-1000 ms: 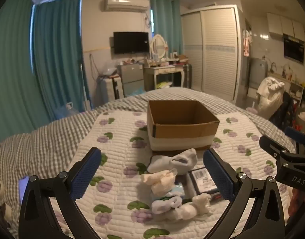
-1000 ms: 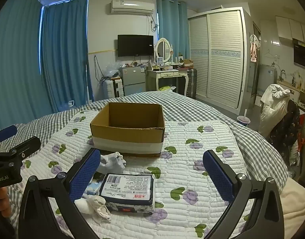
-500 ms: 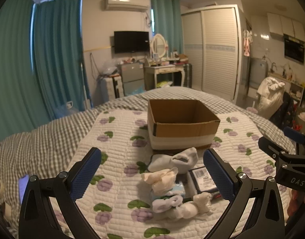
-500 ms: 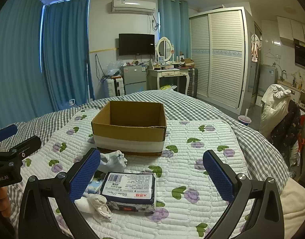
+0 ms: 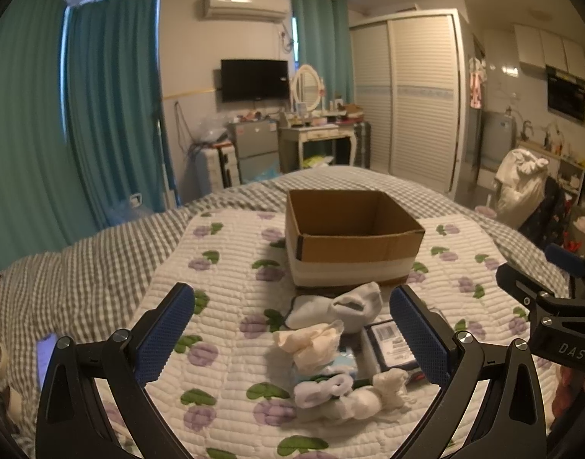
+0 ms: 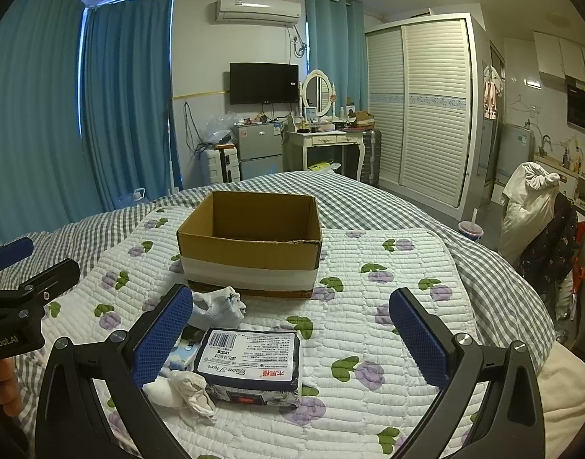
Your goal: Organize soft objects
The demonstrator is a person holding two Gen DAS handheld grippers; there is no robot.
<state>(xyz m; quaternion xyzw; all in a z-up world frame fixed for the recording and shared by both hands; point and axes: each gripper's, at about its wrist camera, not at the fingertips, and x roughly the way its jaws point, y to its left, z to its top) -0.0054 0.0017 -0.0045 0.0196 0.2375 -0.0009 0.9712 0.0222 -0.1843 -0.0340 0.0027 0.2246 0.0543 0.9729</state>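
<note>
Left wrist view: left gripper and right gripper both have jaws wide apart, holding nothing; socks and tissue pack lie on the quilt before the cardboard box.

Quilted bed carries cardboard box; socks; tissue pack.

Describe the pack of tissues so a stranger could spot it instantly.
Start at the open cardboard box standing on the flowered quilt. On the quilt in front of it lies the pack of tissues, among crumpled white socks. It is the only flat, rectangular thing there: dark wrapper, white label, barcode.
</note>
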